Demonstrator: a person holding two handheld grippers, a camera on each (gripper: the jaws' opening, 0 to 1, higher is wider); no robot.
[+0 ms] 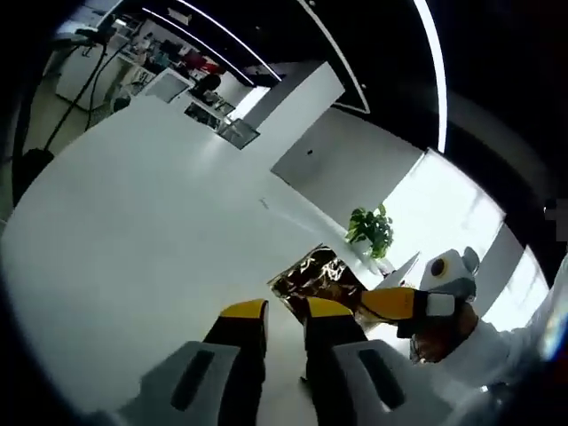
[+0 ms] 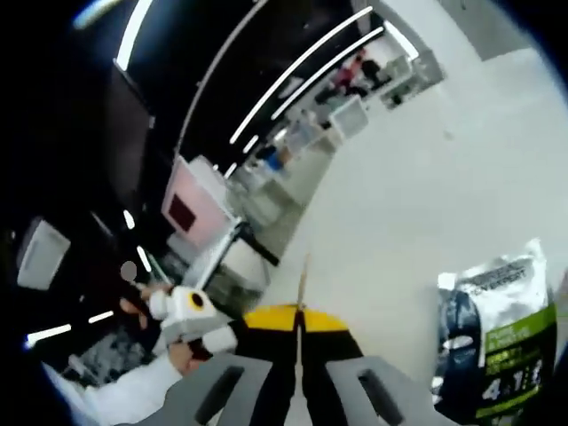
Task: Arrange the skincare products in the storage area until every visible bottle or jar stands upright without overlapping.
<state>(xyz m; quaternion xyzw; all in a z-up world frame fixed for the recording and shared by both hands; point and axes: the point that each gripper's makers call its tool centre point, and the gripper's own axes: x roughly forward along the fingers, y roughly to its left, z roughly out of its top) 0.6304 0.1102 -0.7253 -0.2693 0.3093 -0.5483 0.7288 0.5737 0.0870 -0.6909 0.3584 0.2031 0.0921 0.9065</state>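
white table (image 1: 133, 231) | left tongs (image 1: 286, 312) apart (no product between) | right tongs (image 2: 299, 321) closed

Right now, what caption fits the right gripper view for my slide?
Shut hand-held gripper over a white floor, printed pouch at right, other hand-held gripper at left.

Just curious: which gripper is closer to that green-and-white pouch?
Right. The right gripper sits just left of the pouch in its view; the left gripper lies beyond, farther left.

White table (image 1: 133, 231) with crinkled foil pouch (image 1: 312, 275), potted plant (image 1: 373, 229), printed bag (image 2: 497, 333).
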